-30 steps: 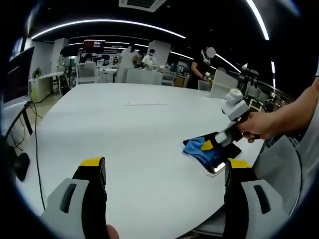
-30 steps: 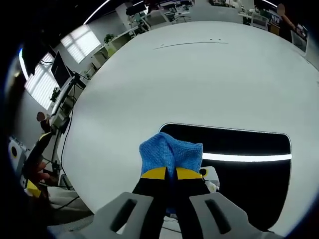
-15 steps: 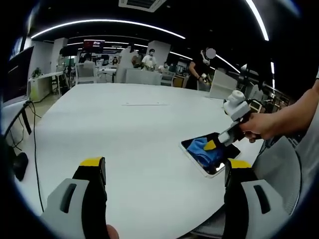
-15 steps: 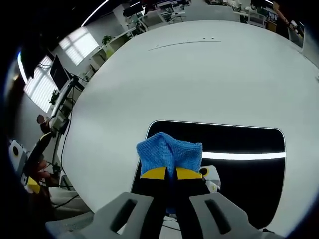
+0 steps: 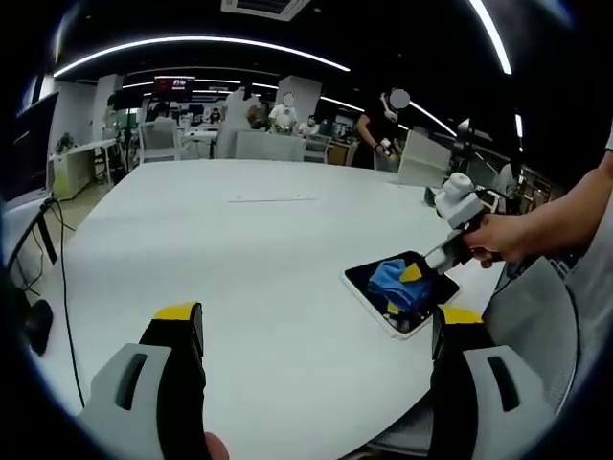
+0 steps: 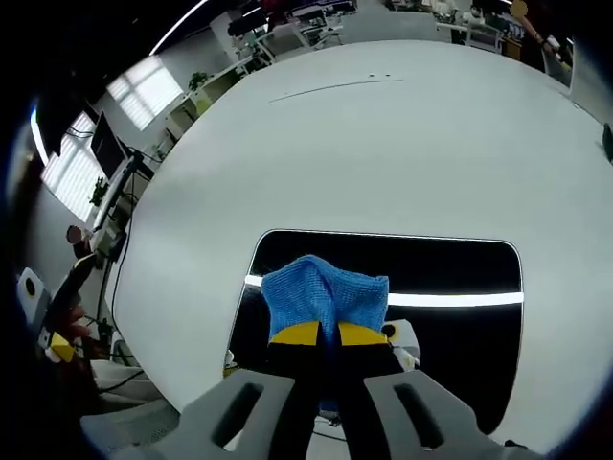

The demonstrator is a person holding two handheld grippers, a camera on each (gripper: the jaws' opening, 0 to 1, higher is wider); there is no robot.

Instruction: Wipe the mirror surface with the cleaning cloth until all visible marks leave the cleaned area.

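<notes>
A dark rectangular mirror [image 6: 431, 278] lies flat on the white table [image 6: 383, 144], reflecting a bright ceiling light strip. My right gripper [image 6: 329, 333] is shut on a blue cleaning cloth [image 6: 321, 292], which presses on the mirror's left part. In the left gripper view the mirror [image 5: 369, 278] sits at the table's right edge with the blue cloth [image 5: 391, 278] on it, held by the right gripper [image 5: 412, 273] in a person's hand [image 5: 498, 240]. My left gripper [image 5: 311, 316] stands open above the table, holding nothing, well to the left of the mirror.
The round white table [image 5: 239, 249] is wide and bare around the mirror. A grey chair [image 5: 541, 326] stands by the table's right edge. Desks, chairs and several people [image 5: 374, 129] fill the office behind. A monitor and cables [image 5: 38, 220] stand at the left.
The right gripper has slid the cloth across the mirror from its left edge toward its middle, uncovering the mirror's left end. The left gripper has stayed put.
</notes>
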